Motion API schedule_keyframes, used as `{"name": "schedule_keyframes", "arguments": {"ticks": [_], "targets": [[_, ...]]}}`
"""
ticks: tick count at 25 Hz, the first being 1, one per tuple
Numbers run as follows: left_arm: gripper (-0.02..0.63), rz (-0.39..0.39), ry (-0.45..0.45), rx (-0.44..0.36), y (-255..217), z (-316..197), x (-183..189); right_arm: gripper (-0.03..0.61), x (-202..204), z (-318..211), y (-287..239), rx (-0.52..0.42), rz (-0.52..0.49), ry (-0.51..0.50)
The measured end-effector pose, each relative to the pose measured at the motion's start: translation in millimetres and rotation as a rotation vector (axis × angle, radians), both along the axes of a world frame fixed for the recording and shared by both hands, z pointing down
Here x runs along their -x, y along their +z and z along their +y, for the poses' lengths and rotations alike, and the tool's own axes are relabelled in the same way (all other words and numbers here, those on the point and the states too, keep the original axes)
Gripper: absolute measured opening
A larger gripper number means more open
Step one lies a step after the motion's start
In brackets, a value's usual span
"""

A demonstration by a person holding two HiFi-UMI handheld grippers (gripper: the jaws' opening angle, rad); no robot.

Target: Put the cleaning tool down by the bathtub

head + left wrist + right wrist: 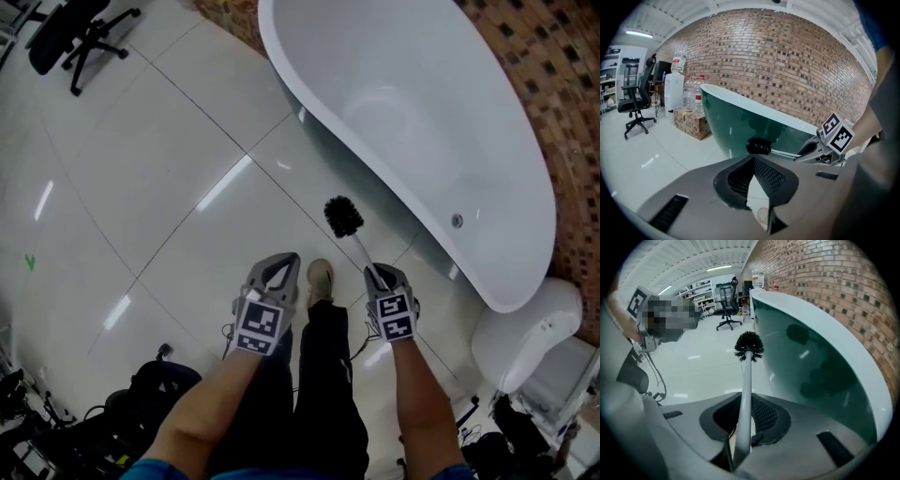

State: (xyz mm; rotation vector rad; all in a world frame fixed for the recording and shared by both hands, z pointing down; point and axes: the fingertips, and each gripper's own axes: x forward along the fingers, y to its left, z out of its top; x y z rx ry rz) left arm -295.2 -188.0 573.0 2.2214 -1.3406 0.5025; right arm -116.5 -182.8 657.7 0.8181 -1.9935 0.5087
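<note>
the bathtub (422,122) is white inside and glossy dark green on its outer wall. the brush (344,217) has a black bristle head on a white handle. the left gripper (277,270) and the right gripper (379,276) are grey with black pads, each with a cube of black-and-white square markers. the floor (141,169) is shiny white tile with thin dark joints and one small green mark (29,263). the brick wall (553,84) is reddish brown, flecked with darker and paler bricks. the office chair (80,33) and trousers (319,375) are black, the cardboard box (691,124) brown
</note>
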Motion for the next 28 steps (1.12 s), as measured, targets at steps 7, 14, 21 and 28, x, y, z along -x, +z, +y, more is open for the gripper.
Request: {"name": "schedule_keyframes", "arguments": {"ticks": [7, 14, 21, 28], "targets": [[0.000, 0.017, -0.088, 0.032, 53, -27, 8, 0.069, 3, -38, 70, 0.057, 0.078, 0.004], [0.000, 0.039, -0.098, 0.051, 105, -35, 16, 0.069, 10, -71, 146, 0.075, 0.169, -0.066], [0.000, 0.075, -0.171, 0.073, 141, -52, 20, 0.069, 5, -106, 219, 0.150, 0.249, -0.087], [0.000, 0.076, -0.184, 0.081, 173, -52, 18, 0.071, 24, -128, 268, 0.162, 0.259, -0.138]]}}
